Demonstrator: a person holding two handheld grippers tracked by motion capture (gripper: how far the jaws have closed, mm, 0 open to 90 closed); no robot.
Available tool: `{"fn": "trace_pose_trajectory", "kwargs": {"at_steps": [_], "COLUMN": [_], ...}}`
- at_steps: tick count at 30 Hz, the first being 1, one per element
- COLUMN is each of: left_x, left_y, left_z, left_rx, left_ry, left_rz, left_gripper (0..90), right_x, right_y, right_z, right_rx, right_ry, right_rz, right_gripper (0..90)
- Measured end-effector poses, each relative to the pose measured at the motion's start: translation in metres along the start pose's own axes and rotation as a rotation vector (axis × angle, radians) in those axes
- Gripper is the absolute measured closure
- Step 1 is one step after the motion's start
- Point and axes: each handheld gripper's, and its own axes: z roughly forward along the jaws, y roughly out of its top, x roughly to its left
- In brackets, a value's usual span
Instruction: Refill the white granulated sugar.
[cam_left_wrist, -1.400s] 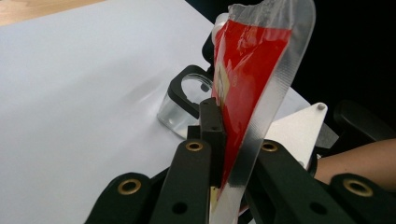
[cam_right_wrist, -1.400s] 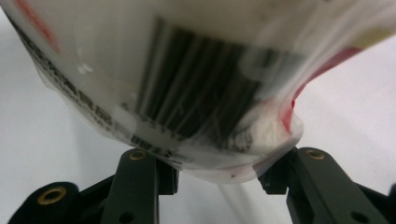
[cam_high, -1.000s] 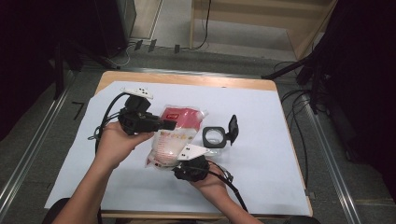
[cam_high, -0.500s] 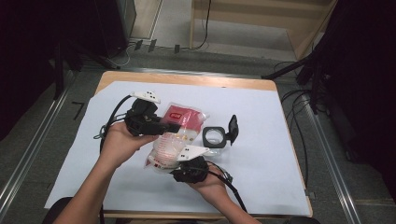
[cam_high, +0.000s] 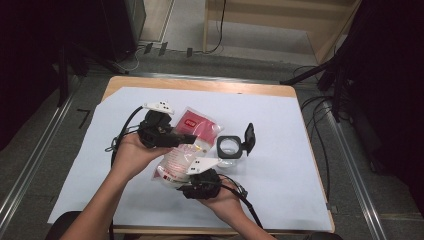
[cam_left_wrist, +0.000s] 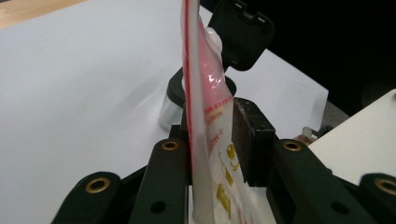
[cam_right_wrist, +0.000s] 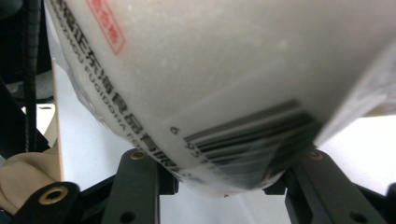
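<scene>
At frame centre you held the pouch between both grippers, left gripper and right gripper each clamped on it, and uneven pulling risked spilling beside the jar.

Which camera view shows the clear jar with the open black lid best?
The high view: the jar stands whole on the white sheet, lid hinged up. The left gripper view shows it partly, behind the bag in the claw.
</scene>
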Motion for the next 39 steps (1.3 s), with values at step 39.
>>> {"fn": "trace_pose_trajectory", "kwargs": {"at_steps": [39], "left_x": [-0.005], "left_y": [0.007], "left_z": [0.039], "left_rx": [0.125], "left_ry": [-0.087], "left_rz": [-0.127], "left_gripper": [67.8], "right_x": [0.006], "right_y": [0.004], "right_z": [-0.002], "right_rx": [-0.005], "right_ry": [0.057], "right_rz": [0.048], "right_gripper": [61.8]}}
